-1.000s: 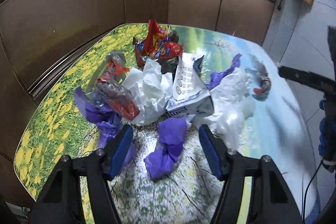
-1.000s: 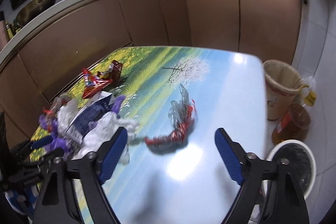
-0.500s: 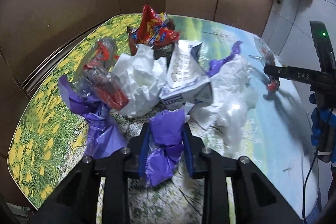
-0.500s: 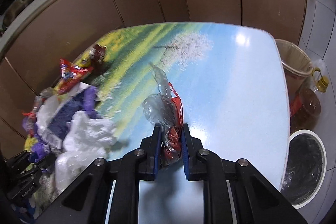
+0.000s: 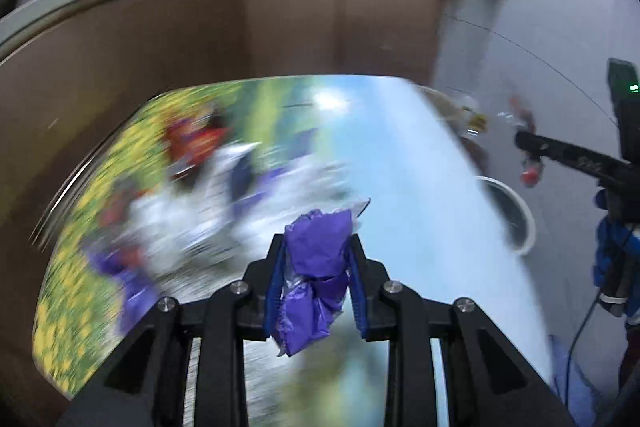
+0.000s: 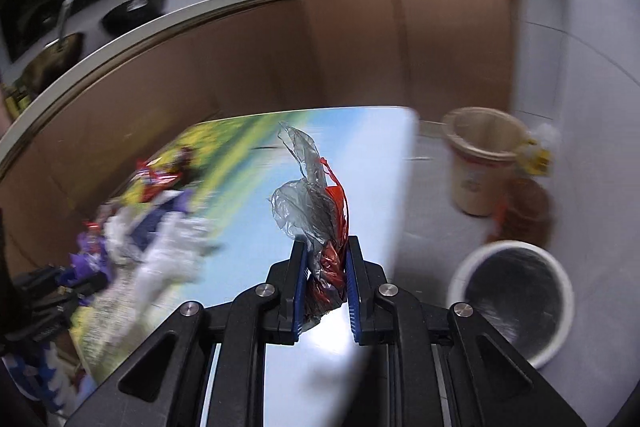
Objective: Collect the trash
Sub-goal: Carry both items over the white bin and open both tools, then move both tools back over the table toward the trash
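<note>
Two pieces up: left gripper (image 5: 318, 281) clamps purple wrapper (image 5: 316, 267), right gripper (image 6: 326, 279) pinches clear-red plastic (image 6: 320, 219); pile (image 6: 160, 227) remains, bin (image 6: 516, 291) waits.

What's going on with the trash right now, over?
Left gripper shut on purple wrapper. Right gripper shut on clear-and-red wrapper. White bin open on floor, nothing blocking it.
</note>
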`<control>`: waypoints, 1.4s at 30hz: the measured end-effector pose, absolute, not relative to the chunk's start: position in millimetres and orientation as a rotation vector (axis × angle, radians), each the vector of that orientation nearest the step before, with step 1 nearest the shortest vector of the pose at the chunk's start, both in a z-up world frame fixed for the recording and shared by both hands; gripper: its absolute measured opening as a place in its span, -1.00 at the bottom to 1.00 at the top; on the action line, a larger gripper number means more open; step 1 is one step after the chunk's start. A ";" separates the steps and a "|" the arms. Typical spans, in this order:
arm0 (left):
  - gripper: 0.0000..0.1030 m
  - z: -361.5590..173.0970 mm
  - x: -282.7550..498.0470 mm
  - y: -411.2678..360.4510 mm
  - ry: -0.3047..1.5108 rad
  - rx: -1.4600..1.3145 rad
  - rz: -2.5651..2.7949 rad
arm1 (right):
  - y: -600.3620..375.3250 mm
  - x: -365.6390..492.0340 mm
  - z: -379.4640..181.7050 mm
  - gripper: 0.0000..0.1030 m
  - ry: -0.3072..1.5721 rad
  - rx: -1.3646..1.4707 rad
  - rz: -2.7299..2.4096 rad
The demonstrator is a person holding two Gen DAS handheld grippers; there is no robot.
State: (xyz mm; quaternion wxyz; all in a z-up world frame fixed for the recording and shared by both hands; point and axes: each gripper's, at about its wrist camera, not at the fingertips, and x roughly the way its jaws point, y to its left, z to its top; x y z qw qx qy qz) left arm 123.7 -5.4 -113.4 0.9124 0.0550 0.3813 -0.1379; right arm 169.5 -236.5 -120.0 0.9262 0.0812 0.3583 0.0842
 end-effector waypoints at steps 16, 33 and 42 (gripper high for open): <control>-0.46 -151.5 239.0 -321.4 0.996 0.183 -0.781 | -426.3 185.3 -212.2 -0.62 0.847 0.297 -0.222; -0.09 -205.7 295.3 -364.9 1.127 0.050 -0.790 | -454.2 195.0 -256.4 0.03 0.907 0.274 -0.322; -0.09 -125.4 245.2 -304.7 0.873 0.034 -0.740 | -420.4 165.4 -202.0 0.05 0.794 0.280 -0.281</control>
